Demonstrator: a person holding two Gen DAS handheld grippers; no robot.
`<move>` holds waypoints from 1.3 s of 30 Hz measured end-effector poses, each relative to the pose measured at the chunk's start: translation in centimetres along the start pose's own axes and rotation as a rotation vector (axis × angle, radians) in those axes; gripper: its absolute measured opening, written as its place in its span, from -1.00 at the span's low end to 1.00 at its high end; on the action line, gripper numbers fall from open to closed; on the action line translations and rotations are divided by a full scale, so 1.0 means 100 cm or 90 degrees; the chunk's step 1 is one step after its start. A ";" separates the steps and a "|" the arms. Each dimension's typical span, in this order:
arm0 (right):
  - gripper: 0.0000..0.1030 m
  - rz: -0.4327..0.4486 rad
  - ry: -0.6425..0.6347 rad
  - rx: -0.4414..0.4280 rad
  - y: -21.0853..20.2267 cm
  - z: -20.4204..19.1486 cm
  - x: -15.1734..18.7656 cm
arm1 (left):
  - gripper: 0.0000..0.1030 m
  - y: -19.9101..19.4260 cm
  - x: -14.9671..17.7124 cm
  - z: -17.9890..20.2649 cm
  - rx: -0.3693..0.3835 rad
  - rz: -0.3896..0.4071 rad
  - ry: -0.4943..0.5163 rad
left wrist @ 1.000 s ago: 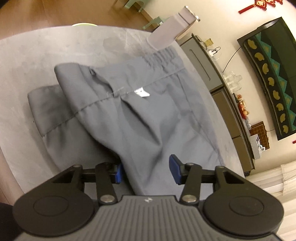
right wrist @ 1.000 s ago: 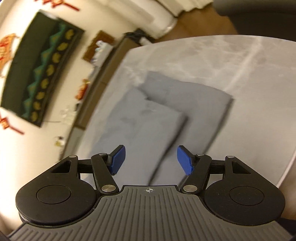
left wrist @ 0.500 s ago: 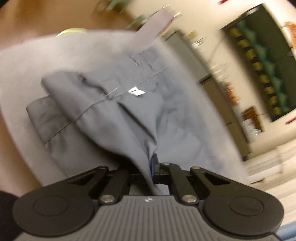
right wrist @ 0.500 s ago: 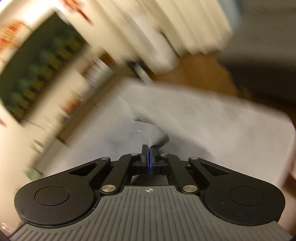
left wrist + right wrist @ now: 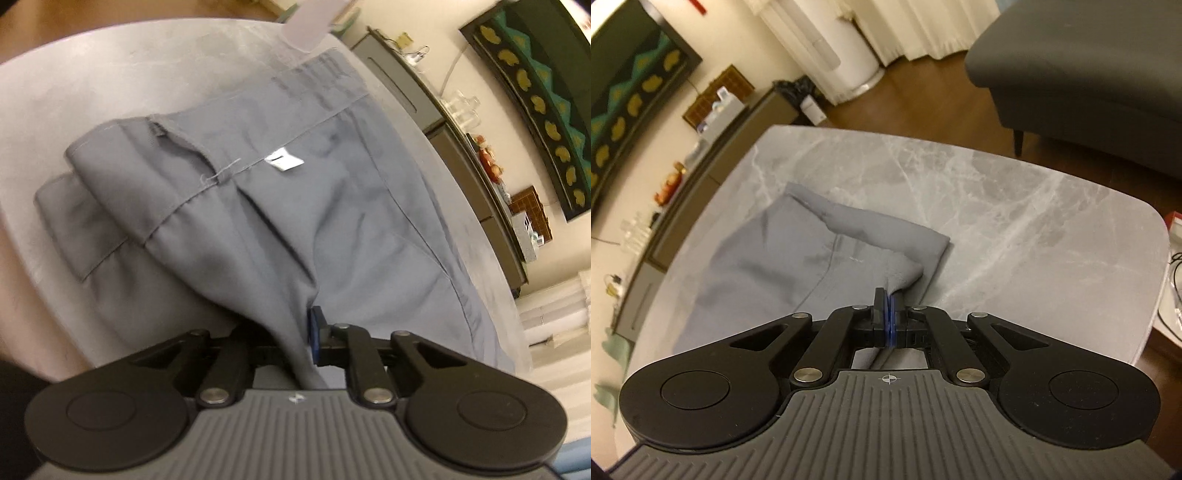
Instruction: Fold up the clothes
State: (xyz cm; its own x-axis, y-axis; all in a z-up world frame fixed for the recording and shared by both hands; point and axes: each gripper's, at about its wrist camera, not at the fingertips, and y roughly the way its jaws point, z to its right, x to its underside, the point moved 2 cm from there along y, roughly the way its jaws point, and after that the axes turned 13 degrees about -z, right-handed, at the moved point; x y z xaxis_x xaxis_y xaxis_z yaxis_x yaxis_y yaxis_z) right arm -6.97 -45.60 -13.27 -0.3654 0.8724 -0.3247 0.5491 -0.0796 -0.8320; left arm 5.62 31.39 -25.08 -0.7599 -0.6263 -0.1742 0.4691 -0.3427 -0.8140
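Now both your grippers, spread a second ago, are pinching cloth: the left gripper (image 5: 308,334) nips a raised fold of the grey trousers (image 5: 332,206) near their waistband, the right gripper (image 5: 887,314) a hem corner. The trousers lie half-folded on the marble table (image 5: 1015,206), ready to lift. The white tag (image 5: 283,161) is too blurred to read.
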 end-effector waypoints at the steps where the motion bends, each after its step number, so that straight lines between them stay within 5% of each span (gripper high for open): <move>1: -1.00 0.001 -0.005 0.005 0.002 -0.003 -0.002 | -0.77 0.004 -0.007 0.003 0.000 -0.002 0.007; 5: -0.99 0.010 -0.028 0.018 0.015 -0.020 -0.004 | -0.79 0.035 -0.066 0.038 0.003 0.012 0.061; 9: -0.99 -0.003 -0.060 -0.021 0.030 -0.042 -0.004 | -0.83 0.030 -0.103 0.053 0.051 0.052 0.019; 11: -0.97 0.012 -0.031 -0.047 0.023 -0.035 -0.008 | -0.80 -0.006 -0.091 0.056 0.107 0.103 0.056; 14: -0.97 0.003 -0.036 -0.030 0.025 -0.030 -0.012 | -0.80 -0.030 -0.079 0.041 0.101 0.125 0.057; 17: -0.98 -0.011 -0.025 -0.045 0.025 -0.030 -0.013 | -0.68 -0.029 -0.071 0.020 0.091 0.122 0.003; 22: -0.91 -0.031 0.005 -0.054 0.027 -0.027 -0.011 | -0.17 -0.020 -0.072 -0.026 0.118 0.138 -0.128; 25: -0.88 -0.028 0.002 -0.048 0.025 -0.027 -0.010 | -0.13 -0.026 -0.078 -0.038 0.152 0.164 -0.158; 32: -0.99 -0.003 -0.022 -0.012 0.021 -0.034 -0.013 | -0.31 -0.004 -0.103 -0.038 0.107 0.123 -0.162; 39: -0.99 0.011 0.005 0.006 0.023 -0.031 -0.021 | -0.40 -0.006 -0.108 -0.062 0.142 0.144 -0.215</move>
State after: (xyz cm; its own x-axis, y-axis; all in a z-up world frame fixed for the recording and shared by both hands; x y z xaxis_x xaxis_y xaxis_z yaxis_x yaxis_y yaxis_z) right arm -2.60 -46.08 -13.07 -0.3502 0.8742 -0.3365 0.5481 -0.1001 -0.8304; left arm 10.72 42.68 -26.14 -0.4556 -0.8830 -0.1127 0.7195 -0.2908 -0.6307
